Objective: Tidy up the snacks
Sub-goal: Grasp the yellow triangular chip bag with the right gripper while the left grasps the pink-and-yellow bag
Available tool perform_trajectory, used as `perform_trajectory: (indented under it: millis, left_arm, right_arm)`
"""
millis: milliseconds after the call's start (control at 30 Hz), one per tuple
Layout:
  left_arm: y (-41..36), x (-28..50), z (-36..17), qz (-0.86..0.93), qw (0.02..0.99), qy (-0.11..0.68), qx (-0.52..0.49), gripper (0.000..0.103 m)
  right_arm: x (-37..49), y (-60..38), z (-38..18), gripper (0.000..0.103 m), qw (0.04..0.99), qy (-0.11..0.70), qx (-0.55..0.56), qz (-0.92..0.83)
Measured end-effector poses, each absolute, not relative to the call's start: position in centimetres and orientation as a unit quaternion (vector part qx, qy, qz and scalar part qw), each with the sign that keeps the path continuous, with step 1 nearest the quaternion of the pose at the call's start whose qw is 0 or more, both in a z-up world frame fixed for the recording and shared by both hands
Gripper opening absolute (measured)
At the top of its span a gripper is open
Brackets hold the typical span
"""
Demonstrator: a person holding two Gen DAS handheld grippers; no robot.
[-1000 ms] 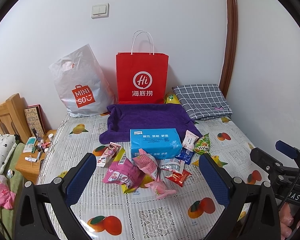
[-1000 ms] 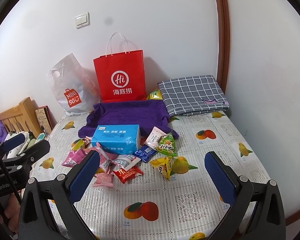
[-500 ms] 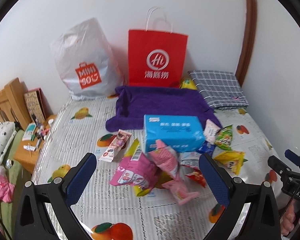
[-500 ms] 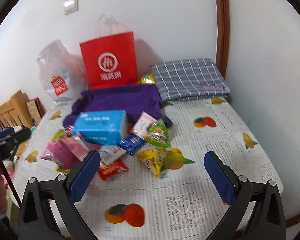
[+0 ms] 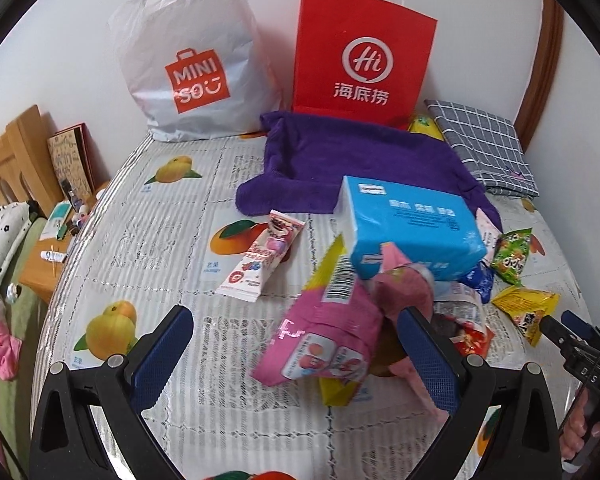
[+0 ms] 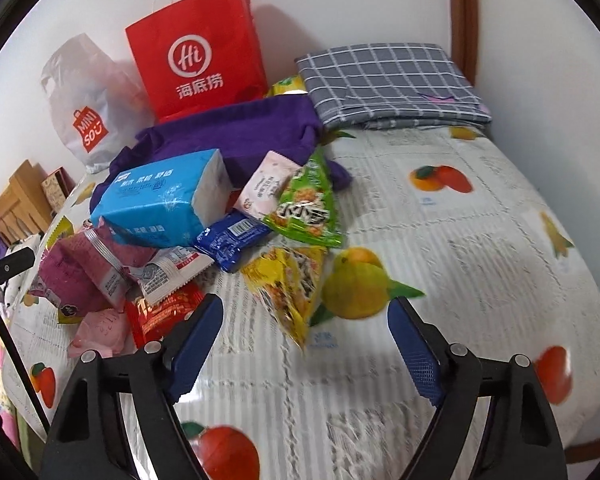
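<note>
A heap of snack packets lies on the fruit-print sheet (image 5: 160, 240) around a blue tissue pack (image 5: 412, 224). My left gripper (image 5: 296, 354) is open low over the heap, and a pink snack bag (image 5: 324, 332) lies between its fingers, untouched by the left pad. My right gripper (image 6: 304, 344) is open with its jaws closing. A yellow packet (image 6: 288, 288) lies just ahead of its fingertips, with nothing pressed between the pads. A green packet (image 6: 308, 204), a small blue packet (image 6: 232, 240) and a red packet (image 6: 160, 308) lie close by.
A purple towel (image 5: 340, 160) is spread behind the heap. A red paper bag (image 5: 360, 52) and a white plastic bag (image 5: 188, 60) lean on the wall. A folded plaid cloth (image 6: 388, 80) sits at the back right. A pink-and-white stick packet (image 5: 264, 260) lies apart on the left.
Both grippers have come down and forward toward the snack heap, which now fills more of each view. The right gripper's fingers stand closer together than before.
</note>
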State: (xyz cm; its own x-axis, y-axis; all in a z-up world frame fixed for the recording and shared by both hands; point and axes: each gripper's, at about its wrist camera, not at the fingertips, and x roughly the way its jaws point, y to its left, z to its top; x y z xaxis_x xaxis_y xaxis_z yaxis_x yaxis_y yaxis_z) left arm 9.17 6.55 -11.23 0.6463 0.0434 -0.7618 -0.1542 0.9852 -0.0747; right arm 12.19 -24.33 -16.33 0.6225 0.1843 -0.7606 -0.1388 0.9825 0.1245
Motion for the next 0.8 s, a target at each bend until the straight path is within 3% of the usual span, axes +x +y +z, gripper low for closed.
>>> perform_trajectory:
  millis: [100, 167, 233, 333, 667, 767, 800]
  left_arm:
    - [7.2, 9.4, -11.6, 0.059, 0.902, 0.422, -0.068, 0.102]
    - [7.6, 9.4, -12.0, 0.061, 0.901, 0.424, -0.068, 0.102]
    - [8.0, 9.4, -12.3, 0.06, 0.9, 0.426, -0.071, 0.102]
    - [8.6, 9.5, -12.6, 0.054, 0.9, 0.426, -0.078, 0.102]
    - [6.5, 10.9, -13.8, -0.015, 0.895, 0.437, -0.085, 0.102]
    - [5.7, 11.7, -14.6, -0.026, 0.888, 0.452, -0.084, 0.091]
    - [5.5, 11.9, -14.9, -0.029, 0.885, 0.457, -0.081, 0.079]
  right_arm:
    - [13.6, -23.4, -17.3, 0.08, 0.897, 0.431, 0.015, 0.095]
    - [14.6, -22.9, -18.3, 0.072, 0.891, 0.443, 0.013, 0.097]
    - [15.3, -22.4, -19.2, 0.051, 0.885, 0.452, 0.01, 0.107]
    - [15.1, -22.1, -19.4, 0.043, 0.892, 0.437, 0.0, 0.117]
    - [13.7, -23.3, -18.9, 0.041, 0.892, 0.438, 0.018, 0.112]
    - [13.0, -23.8, -18.7, 0.041, 0.892, 0.437, 0.02, 0.112]
    - [12.8, -23.9, -18.6, 0.041, 0.892, 0.437, 0.019, 0.111]
